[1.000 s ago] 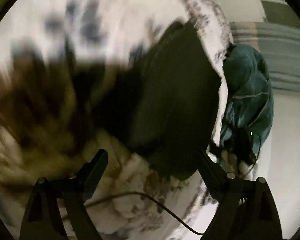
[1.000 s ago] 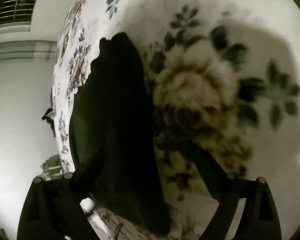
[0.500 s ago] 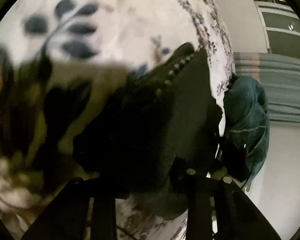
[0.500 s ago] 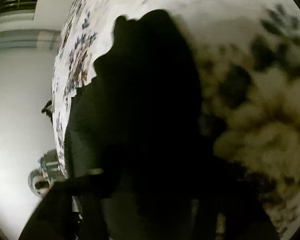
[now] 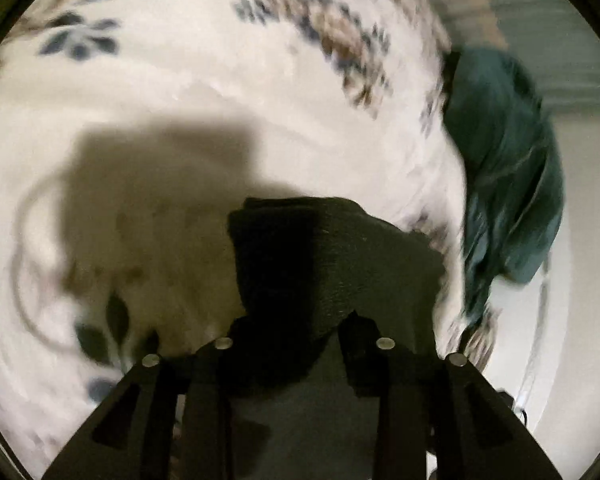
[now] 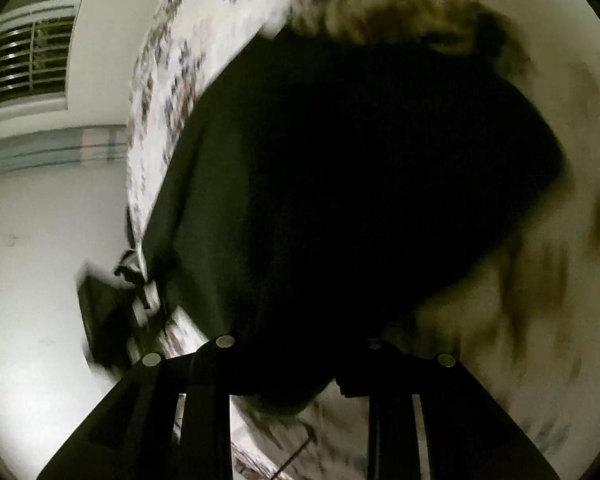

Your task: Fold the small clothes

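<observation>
A small black garment (image 5: 324, 264) lies on a white floral bedspread (image 5: 188, 92). In the left wrist view my left gripper (image 5: 300, 332) is shut on a bunched edge of it, and the cloth rises up in front of the fingers. In the right wrist view the same black garment (image 6: 340, 184) fills the middle of the frame. My right gripper (image 6: 292, 364) is shut on its near edge. Both fingertips are buried in dark cloth. Both views are blurred by motion.
A teal garment (image 5: 508, 184) hangs over the bed's right edge in the left wrist view. A dark object (image 6: 104, 312) sits off the bed's left edge on the pale floor (image 6: 40, 240). A barred window (image 6: 28, 64) is at the upper left.
Both grippers were open around the black garment a second ago and have shut on it. The cloth is now lifted and bunched, and both views have swung across the bed.
</observation>
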### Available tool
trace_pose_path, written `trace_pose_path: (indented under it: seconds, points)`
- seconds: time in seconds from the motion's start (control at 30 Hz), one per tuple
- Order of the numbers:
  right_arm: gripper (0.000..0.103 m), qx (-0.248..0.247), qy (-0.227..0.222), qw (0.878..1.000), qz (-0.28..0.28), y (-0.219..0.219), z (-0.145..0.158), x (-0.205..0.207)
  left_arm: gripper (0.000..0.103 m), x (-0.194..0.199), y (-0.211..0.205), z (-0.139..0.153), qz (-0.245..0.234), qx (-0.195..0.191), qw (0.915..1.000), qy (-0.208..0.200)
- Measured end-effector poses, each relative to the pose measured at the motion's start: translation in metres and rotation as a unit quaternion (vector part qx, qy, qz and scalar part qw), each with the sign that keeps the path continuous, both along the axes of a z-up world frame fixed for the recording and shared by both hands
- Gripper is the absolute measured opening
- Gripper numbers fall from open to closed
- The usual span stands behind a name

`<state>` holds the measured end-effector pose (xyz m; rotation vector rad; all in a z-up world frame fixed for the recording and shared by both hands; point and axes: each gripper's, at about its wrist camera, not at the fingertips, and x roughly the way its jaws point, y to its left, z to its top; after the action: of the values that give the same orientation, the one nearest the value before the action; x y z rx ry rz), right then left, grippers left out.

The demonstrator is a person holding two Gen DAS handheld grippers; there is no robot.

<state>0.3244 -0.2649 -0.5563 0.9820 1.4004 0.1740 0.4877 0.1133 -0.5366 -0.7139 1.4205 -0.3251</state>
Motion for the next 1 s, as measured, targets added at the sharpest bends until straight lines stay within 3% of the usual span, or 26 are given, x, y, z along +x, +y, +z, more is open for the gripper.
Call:
trace_pose_path:
  seconds: [0.07, 0.13, 0.2, 0.23, 0.27, 0.3, 0.37, 0.4, 0.47, 0.5, 0.57, 0.63, 0.67, 0.77, 0.8, 0.87, 0.9, 1.0]
  points:
    - [0.031, -0.006, 0.022, 1.000, -0.001, 0.004, -0.012, -0.009, 0.036, -0.008, -0.003, -0.002, -0.025, 0.017, 0.9995, 0.009]
    - [0.045, -0.007, 0.048, 0.999, 0.002, -0.007, -0.021, -0.008, 0.037, -0.016, -0.006, 0.013, -0.029, 0.044, 0.9985, -0.009]
    - [0.050, -0.008, 0.070, 0.997, 0.018, -0.027, -0.019, -0.007, 0.056, -0.039, -0.007, 0.040, -0.030, 0.095, 0.9944, -0.037]
    - [0.050, -0.023, 0.060, 0.998, 0.027, -0.038, -0.009, -0.006, 0.080, -0.048, -0.007, 0.049, -0.024, 0.108, 0.9928, -0.046]
    - [0.050, -0.036, 0.049, 0.998, 0.035, -0.046, 0.000, -0.005, 0.088, -0.068, -0.002, 0.059, -0.014, 0.128, 0.9902, -0.055]
    - [0.050, -0.050, 0.029, 0.997, 0.045, -0.059, 0.014, -0.003, 0.088, -0.096, 0.002, 0.070, 0.001, 0.154, 0.9863, -0.059]
    - [0.060, -0.080, 0.001, 0.996, 0.050, -0.082, 0.034, 0.006, 0.088, -0.139, 0.009, 0.074, 0.026, 0.198, 0.9782, -0.057]
    - [0.072, -0.094, -0.016, 0.994, 0.052, -0.088, 0.041, 0.015, 0.088, -0.158, 0.012, 0.070, 0.037, 0.216, 0.9744, -0.050]
    - [0.074, -0.108, -0.055, 0.991, 0.063, -0.098, 0.047, 0.046, 0.090, -0.199, 0.018, 0.048, 0.059, 0.264, 0.9626, -0.022]
    - [0.074, -0.121, -0.063, 0.988, 0.071, -0.099, 0.044, 0.063, 0.090, -0.218, 0.020, 0.031, 0.067, 0.297, 0.9526, 0.000]
    - [0.074, -0.124, -0.079, 0.985, 0.087, -0.094, 0.031, 0.106, 0.090, -0.238, 0.024, 0.001, 0.075, 0.325, 0.9420, 0.037]
    - [0.074, -0.121, -0.069, 0.986, 0.096, -0.090, 0.010, 0.141, 0.092, -0.249, 0.031, -0.025, 0.091, 0.317, 0.9414, 0.071]
    - [0.074, -0.114, -0.070, 0.986, 0.103, -0.090, -0.001, 0.155, 0.100, -0.252, 0.035, -0.035, 0.102, 0.303, 0.9442, 0.077]
    - [0.074, -0.094, -0.062, 0.986, 0.121, -0.074, -0.024, 0.185, 0.103, -0.247, 0.043, -0.046, 0.119, 0.288, 0.9463, 0.086]
    - [0.070, -0.085, -0.071, 0.985, 0.130, -0.068, -0.026, 0.189, 0.103, -0.244, 0.044, -0.049, 0.116, 0.291, 0.9450, 0.094]
    - [0.015, -0.126, -0.103, 0.976, 0.146, -0.056, -0.018, 0.191, 0.103, -0.242, 0.043, -0.051, 0.114, 0.298, 0.9423, 0.102]
    - [0.010, -0.149, -0.120, 0.970, 0.148, -0.051, -0.008, 0.189, 0.103, -0.241, 0.044, -0.052, 0.114, 0.298, 0.9418, 0.106]
    - [0.009, -0.184, -0.160, 0.963, 0.112, -0.058, 0.023, 0.181, 0.103, -0.232, 0.044, -0.049, 0.111, 0.292, 0.9421, 0.122]
